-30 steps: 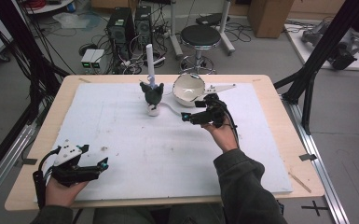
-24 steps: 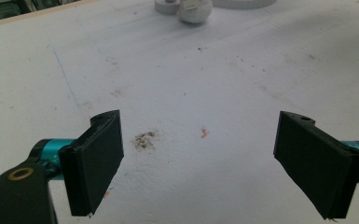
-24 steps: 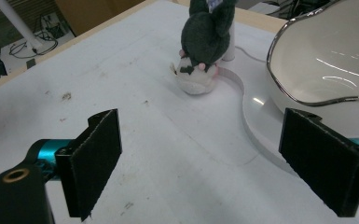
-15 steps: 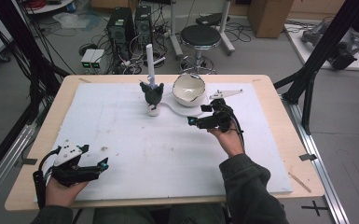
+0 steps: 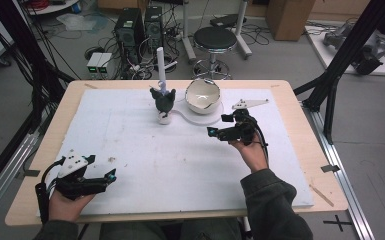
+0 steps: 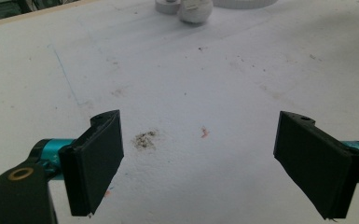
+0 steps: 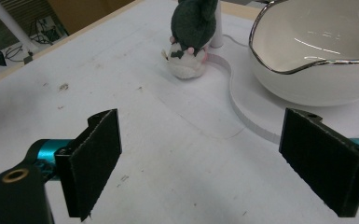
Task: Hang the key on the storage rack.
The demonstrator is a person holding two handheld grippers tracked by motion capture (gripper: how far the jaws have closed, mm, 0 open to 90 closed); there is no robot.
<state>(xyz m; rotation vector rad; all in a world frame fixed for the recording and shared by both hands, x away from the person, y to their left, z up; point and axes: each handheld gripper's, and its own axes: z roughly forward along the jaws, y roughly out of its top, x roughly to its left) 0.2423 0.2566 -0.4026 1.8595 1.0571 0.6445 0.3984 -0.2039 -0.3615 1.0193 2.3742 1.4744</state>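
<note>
The right gripper (image 5: 219, 126) is held above the white sheet (image 5: 180, 160) that covers the wooden surface (image 5: 300, 105), right of the middle and a little toward the far side. Its jaws stand wide apart with nothing between them, and they point left and toward the far edge. In the right gripper view the white bowl (image 7: 317, 60) with a silver rim sits just beyond the right-hand jaw, near but not touching it, on a flat white board (image 7: 256, 112) with a curved edge. The small stuffed toy (image 7: 189, 35), dark grey on top and pale below, stands upright farther off, just left of the bowl at the edge of that board. A white post (image 5: 161, 62) rises right behind the toy.

From the high view the bowl (image 5: 202, 96) and the toy (image 5: 164, 102) stand side by side at the far middle of the sheet, the toy to the left. A flat grey bracket (image 5: 249, 104) lies to the right of the bowl, just beyond the right gripper.

The left gripper (image 5: 111, 175) is at the near left corner of the sheet, well apart from the bowl and the toy. Its jaws are also wide open and empty, over bare sheet with a small dirty smudge (image 6: 143, 138) between them.
</note>
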